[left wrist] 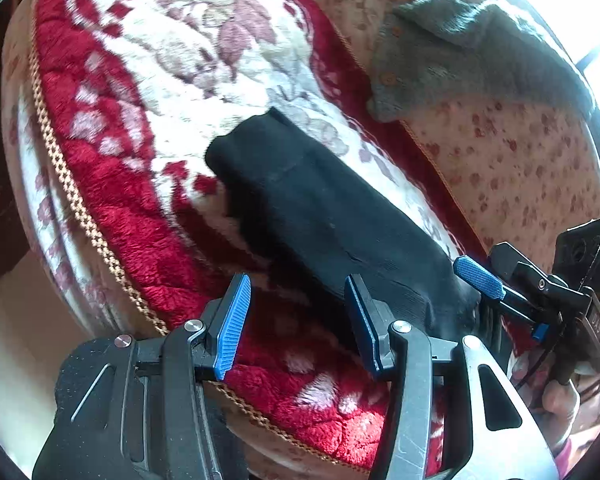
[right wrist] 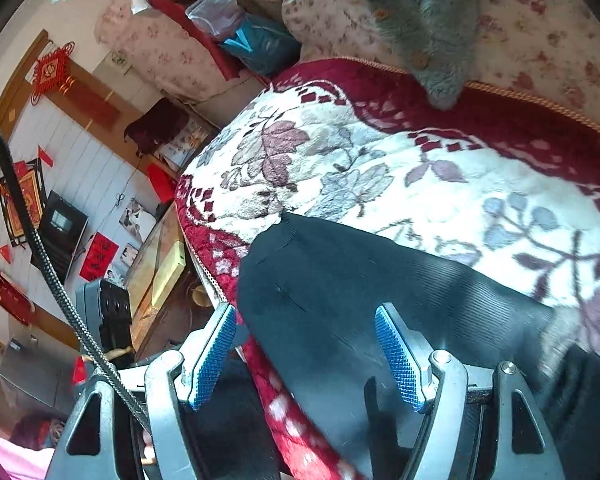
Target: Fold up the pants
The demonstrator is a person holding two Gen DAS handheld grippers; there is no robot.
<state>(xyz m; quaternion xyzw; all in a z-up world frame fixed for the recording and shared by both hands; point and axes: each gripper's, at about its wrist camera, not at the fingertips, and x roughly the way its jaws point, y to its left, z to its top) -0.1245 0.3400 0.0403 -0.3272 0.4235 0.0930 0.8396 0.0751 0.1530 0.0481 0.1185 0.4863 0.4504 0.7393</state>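
Now both the left hand-held gripper (left wrist: 298, 320) and right hand-held gripper (right wrist: 306, 354) hang released over folded black pants (left wrist: 316, 212) on the floral blanket (left wrist: 172, 52).

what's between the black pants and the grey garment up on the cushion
In the left wrist view, only bare blanket separates the black pants from the grey garment: white floral pile, then its red border.

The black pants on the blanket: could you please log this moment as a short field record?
garment: black pants, lying as a long narrow strip
surface: red and cream floral blanket
left claw: open, empty, at the near end of the pants
right claw: open, empty, over the pants
nearby: grey garment, apart from the pants
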